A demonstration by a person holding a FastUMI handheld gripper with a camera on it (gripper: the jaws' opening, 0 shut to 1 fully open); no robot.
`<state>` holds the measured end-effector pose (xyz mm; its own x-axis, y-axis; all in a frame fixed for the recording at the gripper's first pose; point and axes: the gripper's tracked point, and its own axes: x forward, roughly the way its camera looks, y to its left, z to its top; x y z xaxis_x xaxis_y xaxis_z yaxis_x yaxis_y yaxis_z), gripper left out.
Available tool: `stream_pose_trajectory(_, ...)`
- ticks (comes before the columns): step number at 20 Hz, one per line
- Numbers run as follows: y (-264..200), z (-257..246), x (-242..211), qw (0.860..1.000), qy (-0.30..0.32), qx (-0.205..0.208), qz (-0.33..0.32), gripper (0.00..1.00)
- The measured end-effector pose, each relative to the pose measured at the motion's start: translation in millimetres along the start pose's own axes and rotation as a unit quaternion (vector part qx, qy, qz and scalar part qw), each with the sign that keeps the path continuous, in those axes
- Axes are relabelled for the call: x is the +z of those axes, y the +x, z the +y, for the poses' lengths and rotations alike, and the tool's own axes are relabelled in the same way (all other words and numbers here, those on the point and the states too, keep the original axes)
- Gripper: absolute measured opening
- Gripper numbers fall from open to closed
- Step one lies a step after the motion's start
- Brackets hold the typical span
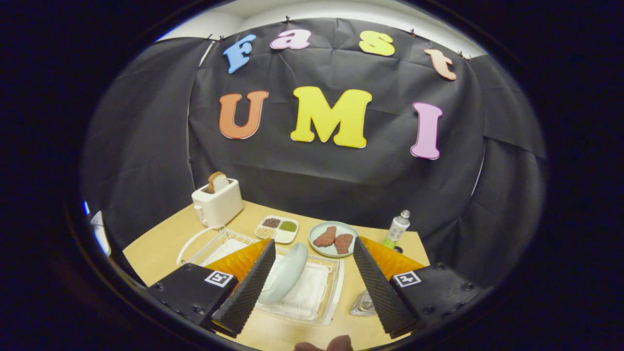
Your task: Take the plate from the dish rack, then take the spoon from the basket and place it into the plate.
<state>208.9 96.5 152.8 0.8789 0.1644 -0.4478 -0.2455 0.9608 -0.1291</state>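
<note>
A pale green plate stands on edge, tilted, in the clear plastic dish rack on the wooden table. My gripper is open above the rack. Its left finger sits just left of the plate and its right finger stands well to the right of it. Neither finger touches the plate. A small clear object lies on the table beside the right finger; what it is I cannot tell.
Beyond the rack stand a white toaster with a slice of bread, a small divided dish of grains, a plate with two pieces of meat and a small bottle. A fingertip shows below the fingers.
</note>
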Motion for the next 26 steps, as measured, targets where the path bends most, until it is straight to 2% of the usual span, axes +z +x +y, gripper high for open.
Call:
stream_pose_trajectory(5,38.6,17.2,-2.8,0.997,-0.005,0.0,0.072,1.0)
stream_pose_trajectory(10,69.7,35.4,-39.3,0.985,0.042,0.018,0.166,1.0)
stream_pose_trajectory(18,110.0,27.4,-84.9,0.96,0.098,-0.015,0.261,0.99)
stream_pose_trajectory(21,118.5,33.3,-97.3,0.949,0.127,-0.016,0.287,0.94)
stream_pose_trajectory(26,126.1,37.7,-113.0,0.934,0.149,-0.032,0.323,0.7)
